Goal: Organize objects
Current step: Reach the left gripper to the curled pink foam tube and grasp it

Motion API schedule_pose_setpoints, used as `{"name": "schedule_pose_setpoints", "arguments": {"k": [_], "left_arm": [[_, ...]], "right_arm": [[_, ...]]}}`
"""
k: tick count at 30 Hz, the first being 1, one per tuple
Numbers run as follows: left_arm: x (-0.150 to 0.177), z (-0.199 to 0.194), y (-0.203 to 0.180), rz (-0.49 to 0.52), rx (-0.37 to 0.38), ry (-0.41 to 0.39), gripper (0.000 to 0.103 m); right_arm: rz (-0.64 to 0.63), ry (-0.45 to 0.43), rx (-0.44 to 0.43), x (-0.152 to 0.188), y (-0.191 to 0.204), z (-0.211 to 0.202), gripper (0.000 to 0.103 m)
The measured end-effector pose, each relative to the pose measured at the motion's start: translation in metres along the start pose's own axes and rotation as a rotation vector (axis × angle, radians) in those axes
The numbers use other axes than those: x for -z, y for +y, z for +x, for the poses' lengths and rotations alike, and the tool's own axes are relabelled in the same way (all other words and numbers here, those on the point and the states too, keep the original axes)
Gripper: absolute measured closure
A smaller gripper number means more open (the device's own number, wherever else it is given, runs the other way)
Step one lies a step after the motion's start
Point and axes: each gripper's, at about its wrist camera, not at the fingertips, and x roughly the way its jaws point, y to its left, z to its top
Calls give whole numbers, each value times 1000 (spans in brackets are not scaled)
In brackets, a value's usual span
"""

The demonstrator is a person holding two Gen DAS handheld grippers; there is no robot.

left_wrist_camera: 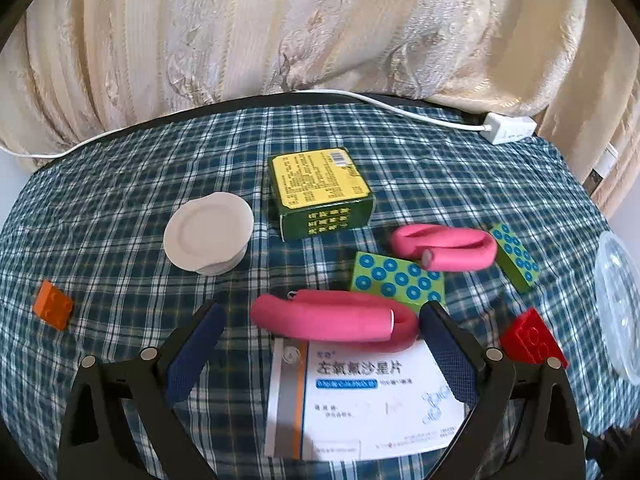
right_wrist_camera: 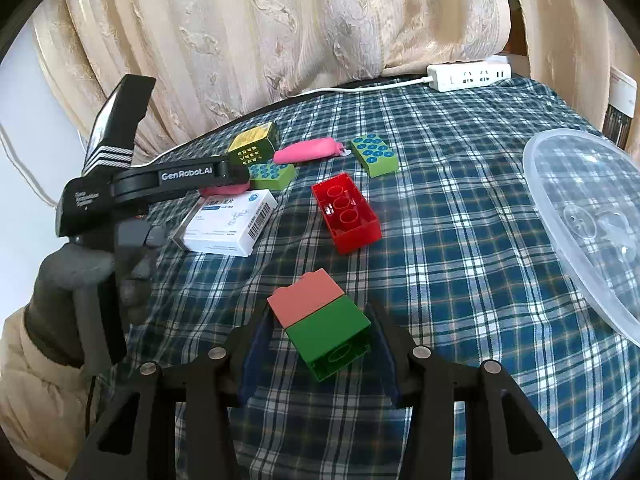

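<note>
Nearest the right wrist camera, the right gripper (right_wrist_camera: 320,344) has its two dark pads closed against a green brick (right_wrist_camera: 328,336) with a pink brick (right_wrist_camera: 306,298) stuck to its far end; the pair sits tilted, and whether it rests on the checked tablecloth (right_wrist_camera: 460,240) or is lifted clear is hard to tell. Further out a red brick (right_wrist_camera: 346,213) lies open side up. At the right edge a clear plastic lid (right_wrist_camera: 580,216) is cut off by the frame.

On the left of that view the left gripper (right_wrist_camera: 236,176) reaches over a white medicine box (right_wrist_camera: 226,226), and its body hides most of a pink foam roller (right_wrist_camera: 226,190) and part of a green dotted block (right_wrist_camera: 272,176). A gloved hand (right_wrist_camera: 80,276) grips its handle.

From the left wrist camera, the left gripper (left_wrist_camera: 320,344) stands wide open with nothing clamped. The white medicine box (left_wrist_camera: 360,400) lies between its fingers, its lower edge cut off and its small print blurred. One pink foam roller (left_wrist_camera: 332,320) lies just beyond the box, touching a green dotted block (left_wrist_camera: 398,280). A second roller (left_wrist_camera: 444,248), another dotted block (left_wrist_camera: 516,258), a green and yellow box (left_wrist_camera: 320,192), a white round lid (left_wrist_camera: 208,236) and an orange brick (left_wrist_camera: 53,305) are spread further out. The power strip (left_wrist_camera: 508,128) sits at the table's far edge by the curtain (left_wrist_camera: 280,32).
</note>
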Motion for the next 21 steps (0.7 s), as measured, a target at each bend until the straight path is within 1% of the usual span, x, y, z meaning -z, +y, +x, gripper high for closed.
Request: {"name": "schedule_pose_setpoints", "arguments": {"k": [2, 5, 11, 21], "left_arm": [[0, 3, 2, -5, 10, 3, 5], [1, 7, 4, -2, 22, 12, 17], [2, 4, 7, 2, 34, -9, 18], [3, -12, 4, 9, 15, -48, 18]], "right_arm": [[-3, 3, -1, 0, 1, 1, 53], [-6, 5, -1, 0, 2, 2, 53], [-6, 4, 5, 0, 3, 3, 53], [2, -11, 13, -1, 1, -2, 53]]}}
